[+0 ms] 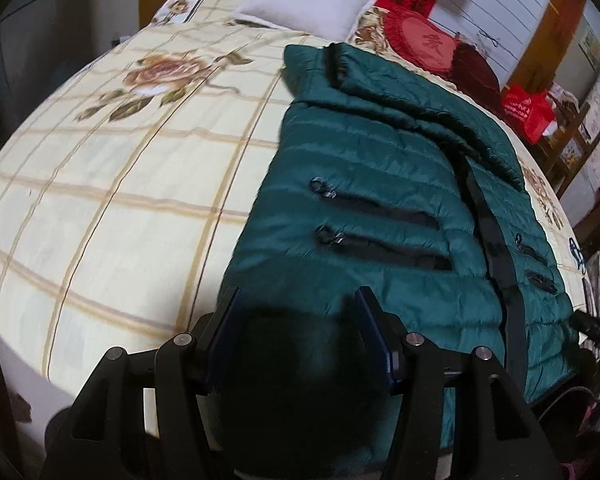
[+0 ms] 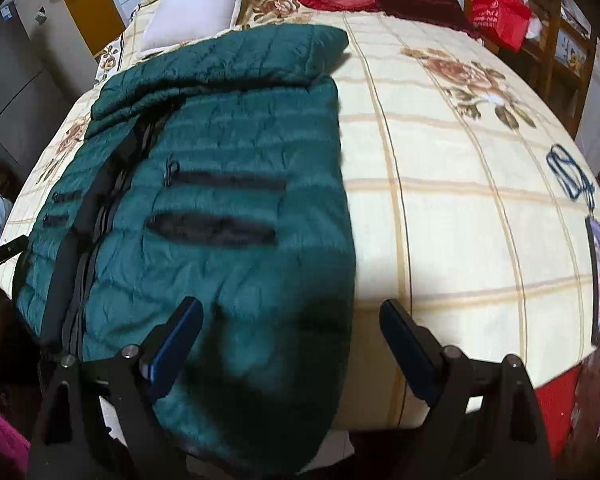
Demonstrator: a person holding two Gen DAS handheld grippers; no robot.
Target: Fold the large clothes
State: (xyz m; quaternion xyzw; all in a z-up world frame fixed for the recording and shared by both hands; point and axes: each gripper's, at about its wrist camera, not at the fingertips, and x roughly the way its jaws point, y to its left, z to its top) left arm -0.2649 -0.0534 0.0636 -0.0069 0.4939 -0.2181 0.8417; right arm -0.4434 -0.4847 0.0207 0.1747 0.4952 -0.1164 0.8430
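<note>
Green quilted nylon, padded: one large jacket, laid front-up on a bed with its hem toward the near edge and its collar toward the pillows. Sleeves appear folded in over the upper body, forming a thick band below the collar, which leaves the garment as a long rectangle; judged a partly folded state, lengthwise fold not yet made. Centre zip closed, dark placket running hem to collar; slanted pocket zips on each front panel. Bedsheet, cream with tan grid and rose print, serves as the folding surface. White pillow and red heart cushion lie at the head end, well apart from the work. Left gripper sits low over the hem corner on its side, jaws apart with dark fabric or shadow between them; whether any cloth is actually pinched cannot be told. Right gripper sits over the opposite hem corner, jaws wide apart, one finger above the jacket and the other above bare sheet, straddling the garment's side edge; nothing is held. Placement of both tools at the two hem corners reads as preparation to lift the bottom edge and carry it toward the collar. Handling note: puffy fill springs back and slick shell slips, so a deep bite on each corner is advisable.
</note>
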